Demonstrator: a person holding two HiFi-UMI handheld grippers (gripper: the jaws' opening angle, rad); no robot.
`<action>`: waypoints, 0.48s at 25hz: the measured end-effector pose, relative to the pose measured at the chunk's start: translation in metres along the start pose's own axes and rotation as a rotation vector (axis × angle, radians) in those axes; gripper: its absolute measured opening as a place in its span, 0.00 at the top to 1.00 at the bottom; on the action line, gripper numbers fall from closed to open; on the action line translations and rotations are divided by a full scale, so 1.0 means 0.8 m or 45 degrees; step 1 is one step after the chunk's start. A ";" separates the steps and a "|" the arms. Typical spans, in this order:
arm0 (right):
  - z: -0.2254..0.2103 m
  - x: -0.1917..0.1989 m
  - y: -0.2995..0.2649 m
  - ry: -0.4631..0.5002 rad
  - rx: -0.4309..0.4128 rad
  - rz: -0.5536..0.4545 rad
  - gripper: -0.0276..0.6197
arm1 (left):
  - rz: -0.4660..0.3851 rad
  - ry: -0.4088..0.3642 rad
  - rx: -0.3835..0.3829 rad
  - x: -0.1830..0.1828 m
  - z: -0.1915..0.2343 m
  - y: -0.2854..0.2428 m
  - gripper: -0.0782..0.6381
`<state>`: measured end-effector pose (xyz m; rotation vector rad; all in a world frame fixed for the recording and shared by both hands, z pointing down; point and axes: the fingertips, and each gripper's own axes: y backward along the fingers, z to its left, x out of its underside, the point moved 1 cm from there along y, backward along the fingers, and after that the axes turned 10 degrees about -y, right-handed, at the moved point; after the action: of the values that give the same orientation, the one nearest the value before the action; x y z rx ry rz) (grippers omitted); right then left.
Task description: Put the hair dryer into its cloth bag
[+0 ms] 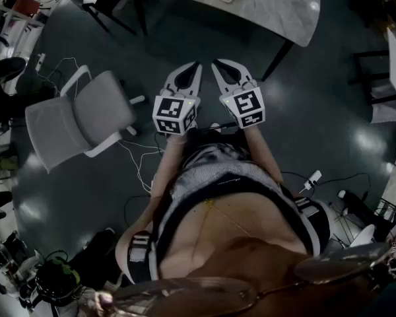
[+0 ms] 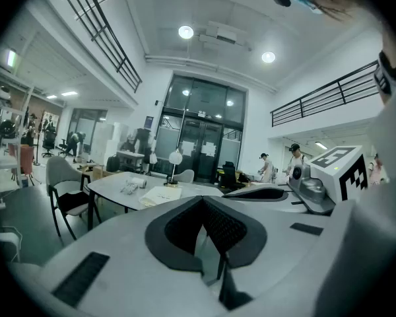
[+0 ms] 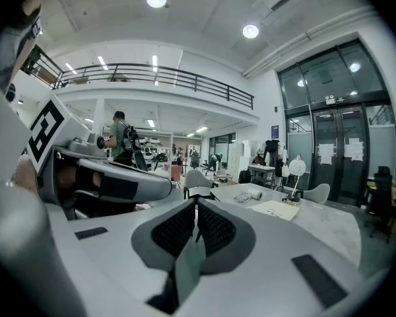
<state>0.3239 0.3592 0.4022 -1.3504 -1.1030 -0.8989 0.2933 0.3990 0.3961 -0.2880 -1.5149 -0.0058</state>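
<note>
Presently on record: left tongs (image 1: pixel 193 68), jaws pressed together with nothing between the pads; right tongs (image 1: pixel 219 66), likewise together and empty. Both are held side by side in front of the person's chest, tips aimed at the desk (image 1: pixel 277 8) and tilted slightly down. This reads as a ready stance, with neither tool committed to a grasp. Cloth bag (image 2: pixel 160 195): cream, lying flat on the desk top, well apart from both tongs, its mouth not discernible from here. Hair dryer (image 3: pixel 245 195): judged to be the small white item with a loose cord lying near the bag on the same desk, too small to confirm; it falls outside the head view. Lamp (image 3: pixel 295 177): upright on the desk just beyond the bag. Grey chair (image 1: pixel 72 121): standing on the floor to the person's left, clear of the path. Cables (image 1: pixel 142 157): trailing over the floor near the person's feet, a possible snag when stepping in. Task status, judged: not begun, the dryer lies outside the bag and the person must close on the desk before either pair of tongs can open.
</note>
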 end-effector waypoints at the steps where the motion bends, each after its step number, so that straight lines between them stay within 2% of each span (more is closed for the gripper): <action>1: -0.002 -0.001 0.000 -0.003 -0.006 -0.013 0.85 | 0.000 0.000 -0.005 0.000 -0.001 -0.002 0.88; 9: -0.027 -0.006 0.010 -0.050 -0.037 -0.078 0.85 | -0.024 0.026 -0.042 0.000 -0.008 -0.016 0.88; 12: -0.038 -0.012 0.003 -0.069 -0.015 -0.105 0.85 | -0.020 0.040 -0.046 0.002 0.001 -0.024 0.88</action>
<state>0.3262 0.3277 0.3956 -1.3545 -1.2040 -0.9346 0.2889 0.3807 0.4010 -0.3038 -1.4872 -0.0504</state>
